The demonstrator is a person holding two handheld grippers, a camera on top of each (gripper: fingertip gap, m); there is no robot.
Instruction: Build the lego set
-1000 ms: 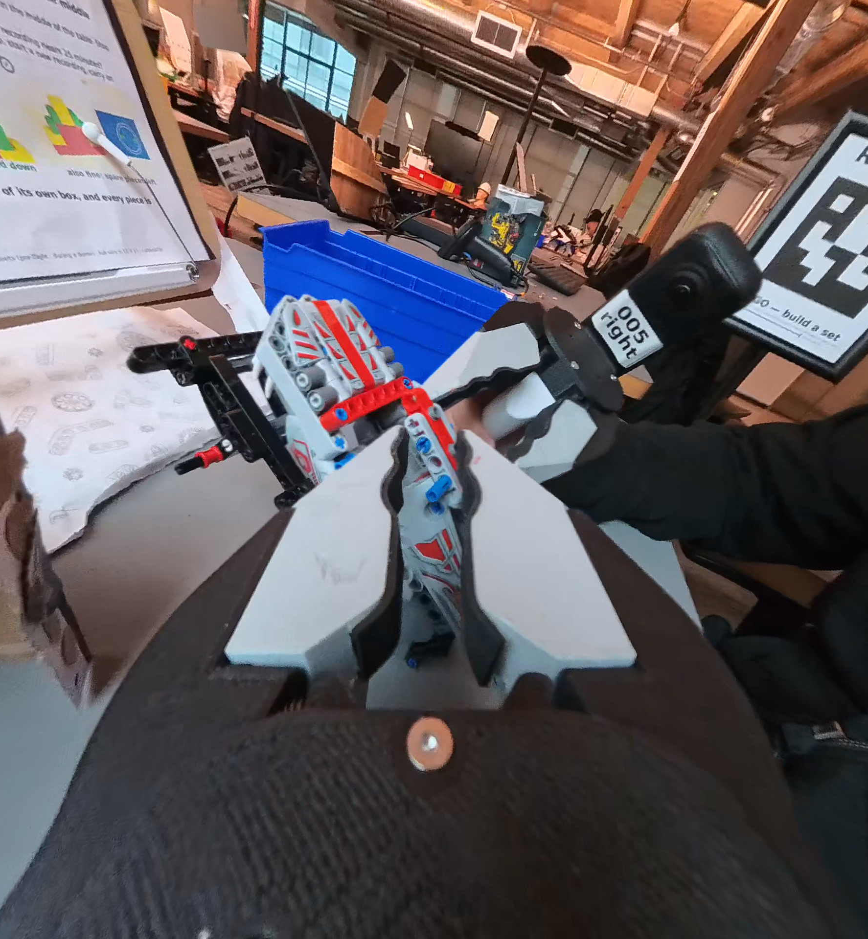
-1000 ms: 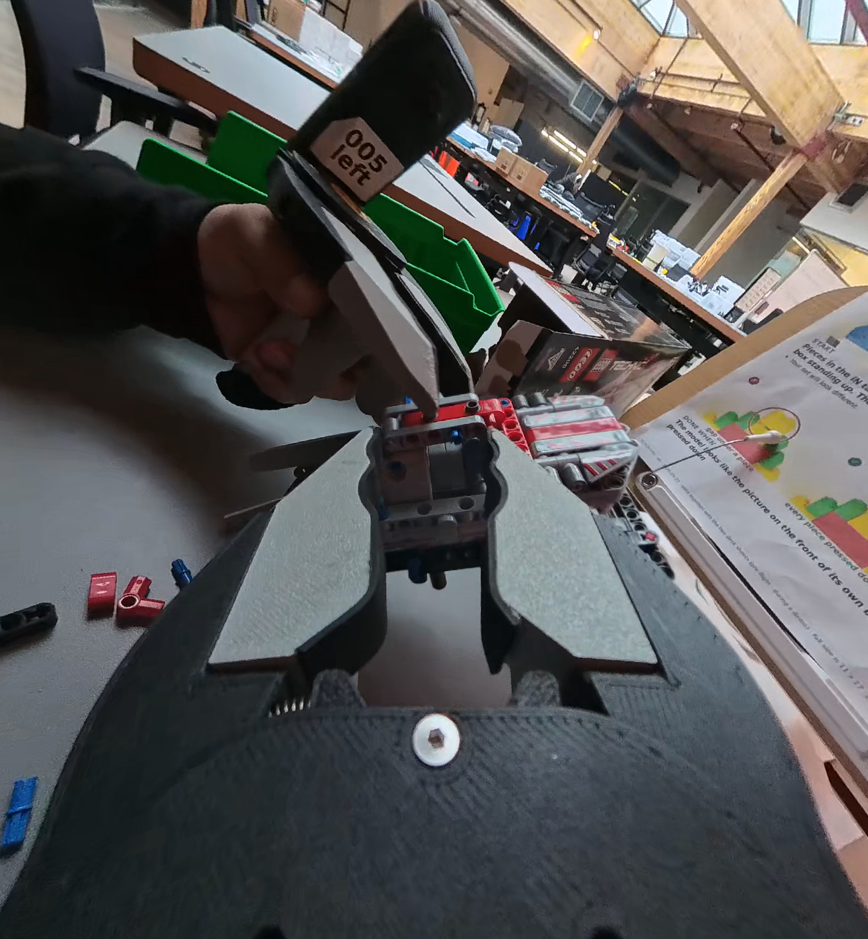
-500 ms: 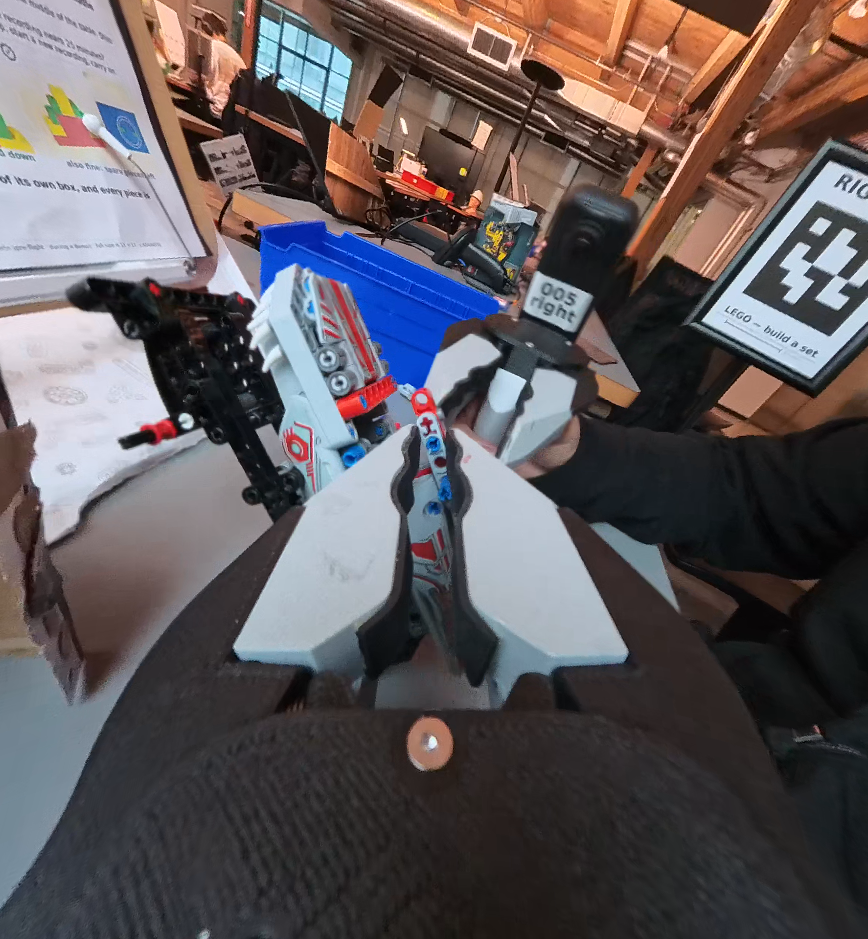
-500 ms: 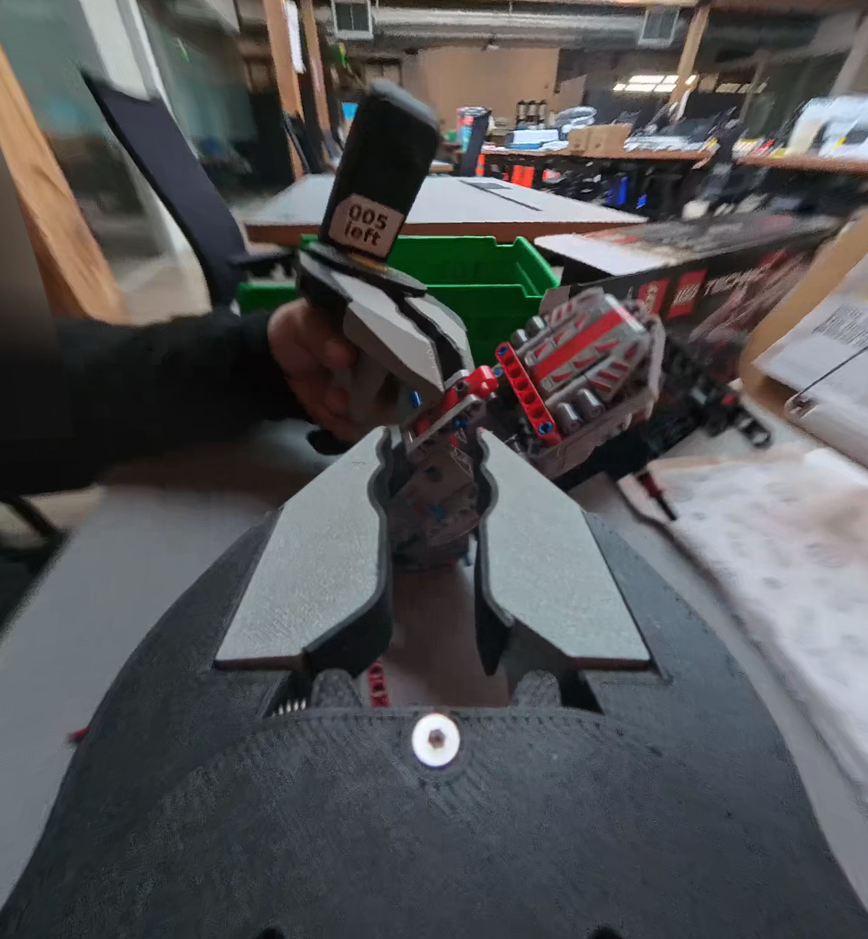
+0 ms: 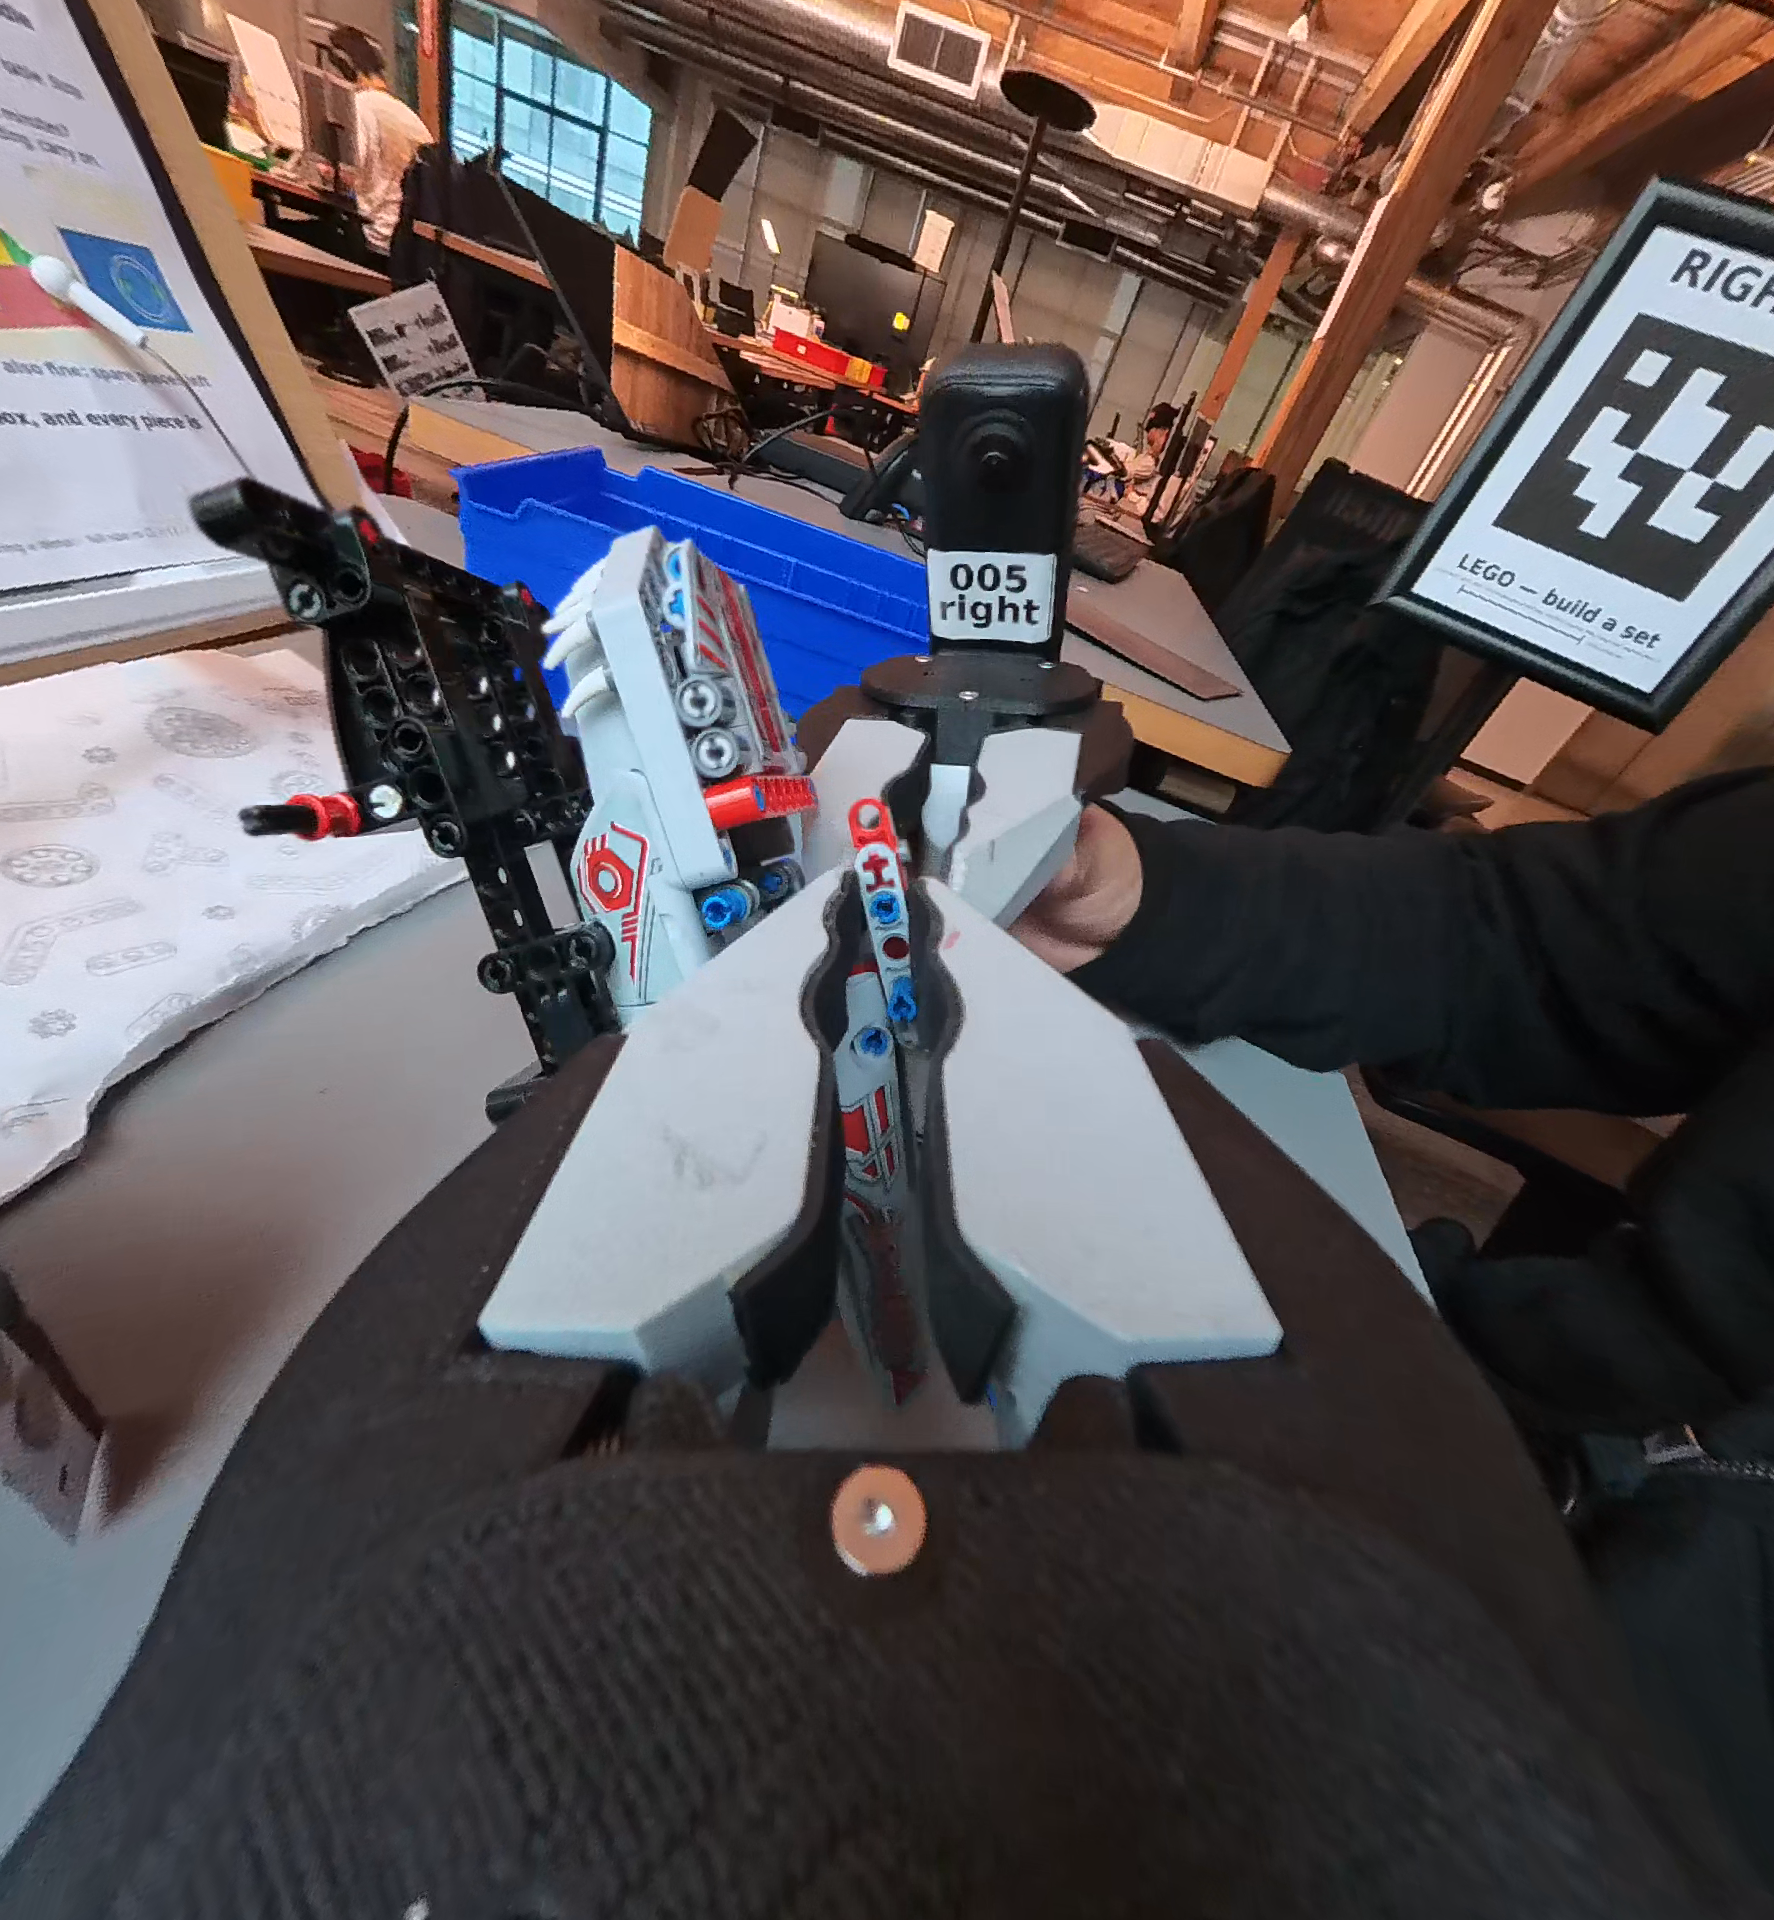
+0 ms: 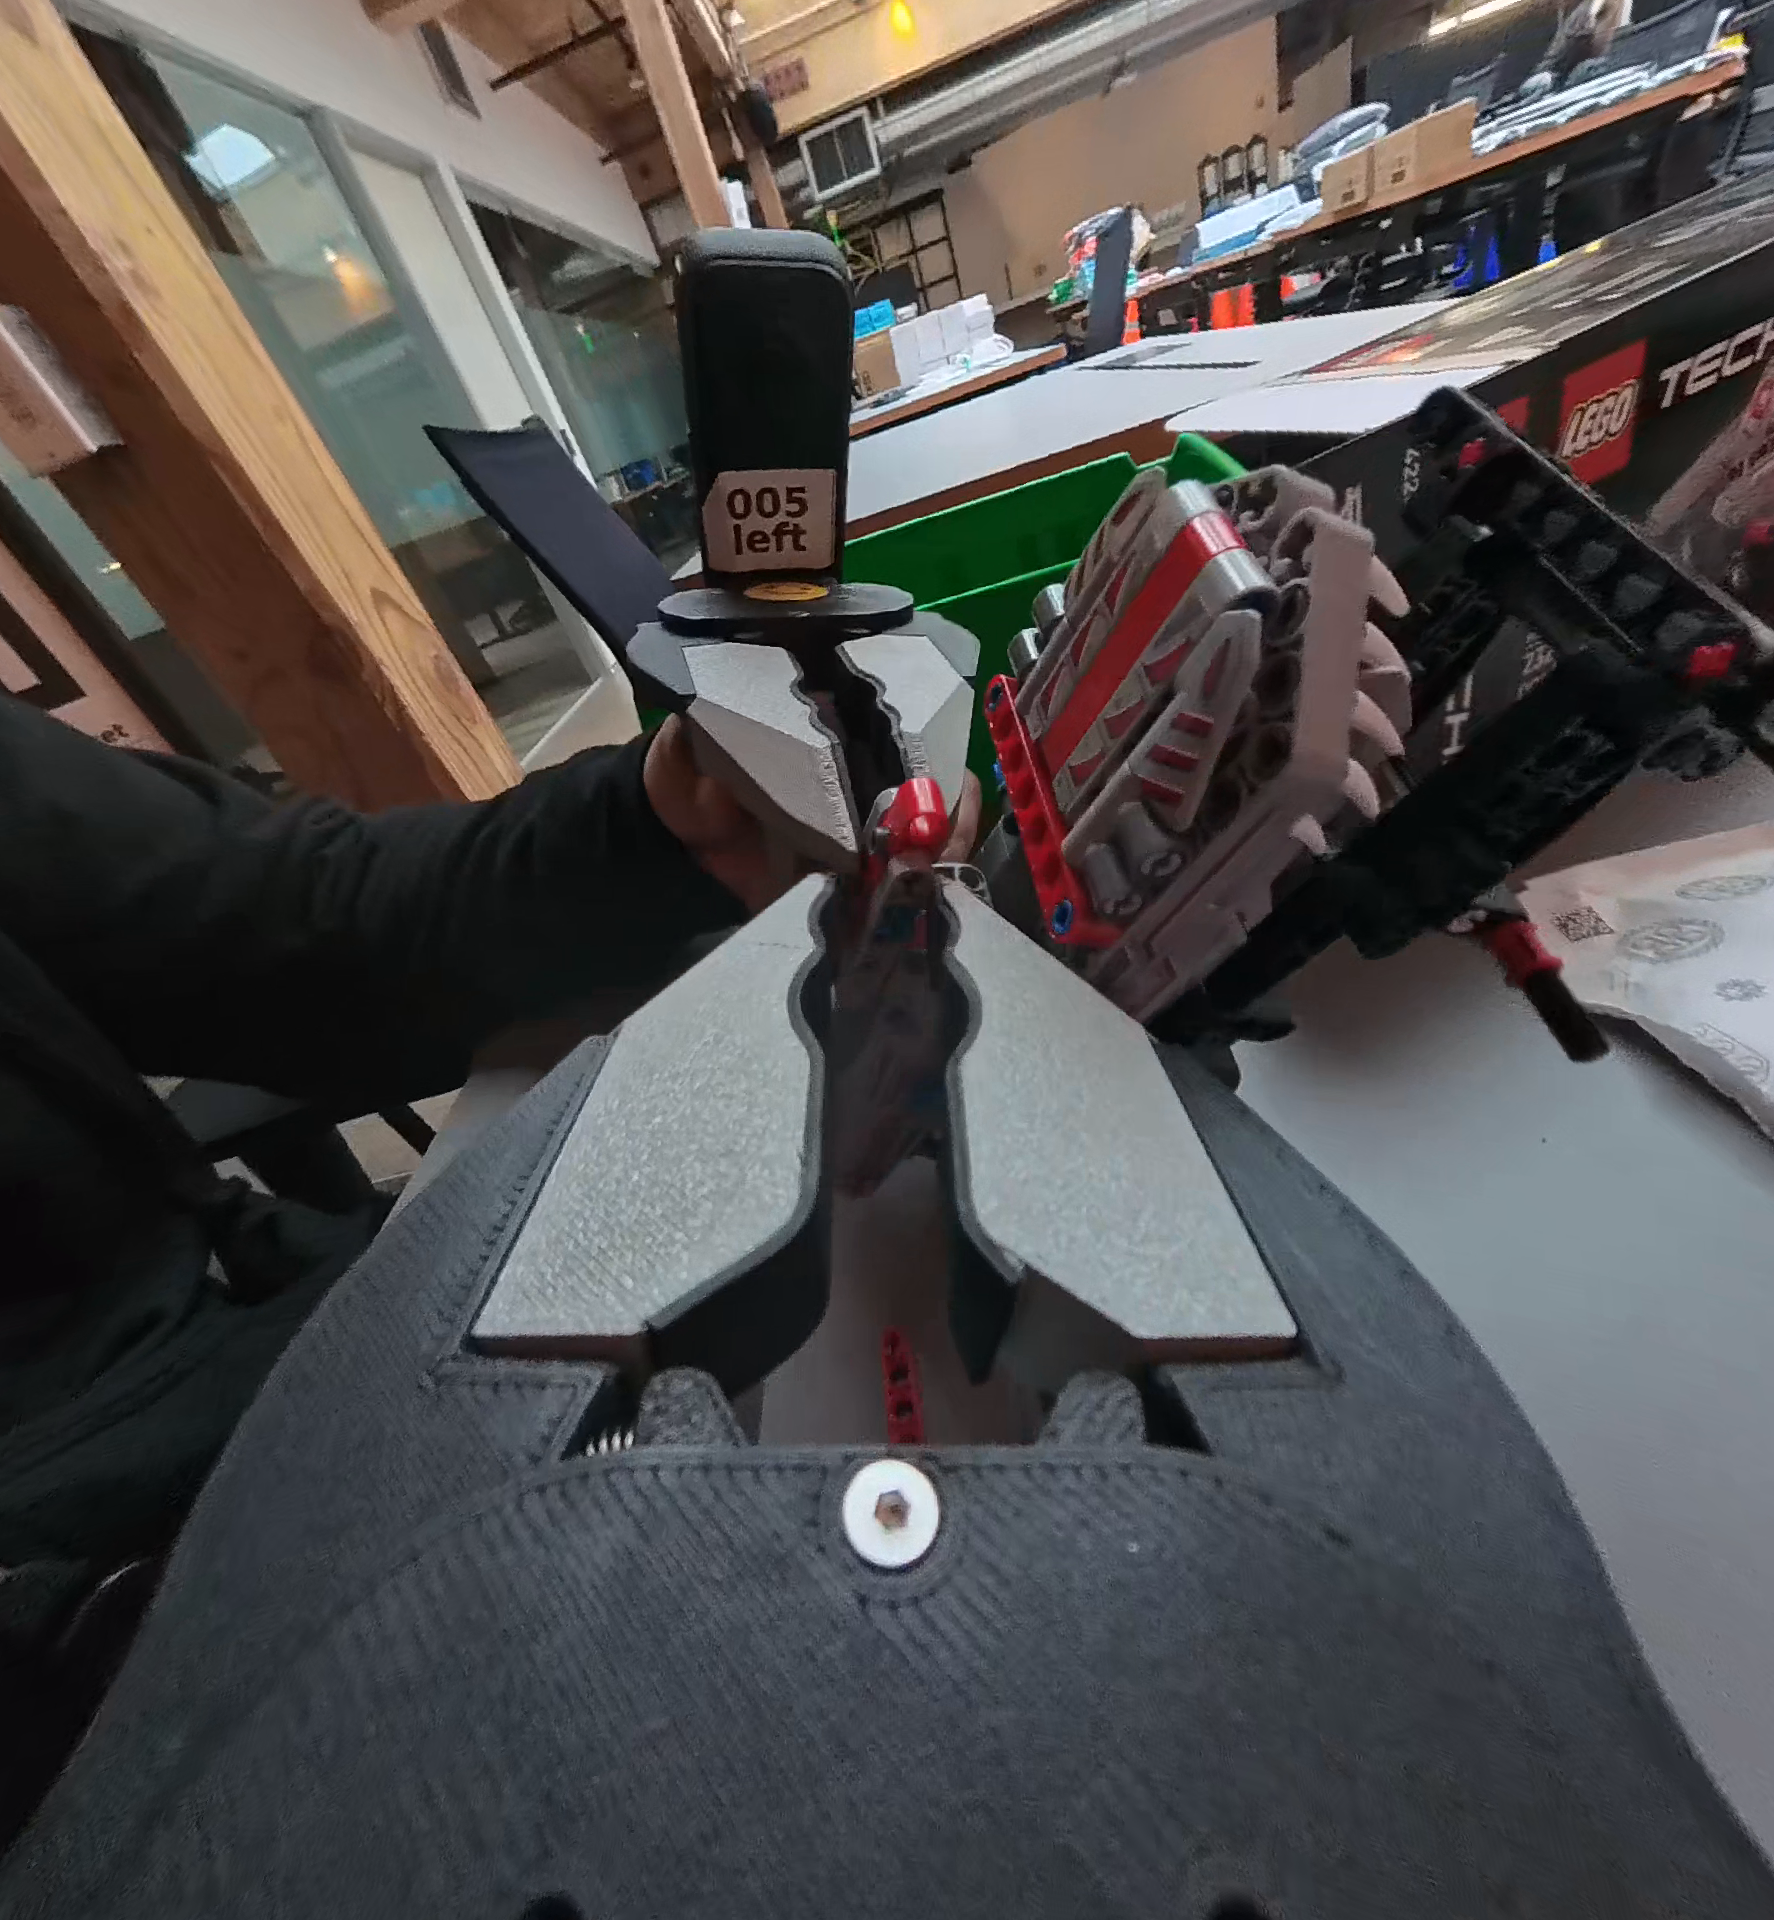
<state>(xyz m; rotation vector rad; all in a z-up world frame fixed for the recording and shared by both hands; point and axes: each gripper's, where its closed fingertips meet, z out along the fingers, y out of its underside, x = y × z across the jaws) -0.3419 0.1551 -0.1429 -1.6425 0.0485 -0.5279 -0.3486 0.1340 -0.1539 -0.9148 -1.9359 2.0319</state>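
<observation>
A part-built lego model of grey and red panels (image 5: 654, 769) on a black beam frame (image 5: 426, 707) is held tilted on edge over the grey table (image 5: 270, 1101). My left gripper (image 5: 878, 904) is shut on a thin grey and red section with blue pins (image 5: 888, 935) at the model's end. My right gripper (image 6: 888, 904) is shut on the same section (image 6: 888, 997) from the opposite side. The two grippers face each other, tips nearly touching. The model's body (image 6: 1174, 727) and frame (image 6: 1548, 623) stick out to the right in the right wrist view.
A blue bin (image 5: 758, 561) stands behind the model, a green bin (image 6: 1018, 551) and the lego box (image 6: 1589, 395) on the other side. A printed paper bag (image 5: 83, 862) lies by the instruction board (image 5: 52, 312). A red beam (image 6: 898, 1387) lies under my right gripper. Less than 4 cm separates the two grippers' tips.
Both grippers have turned the model from lying flat to standing on edge, and the black frame has swung upward. Both stayed shut on it.
</observation>
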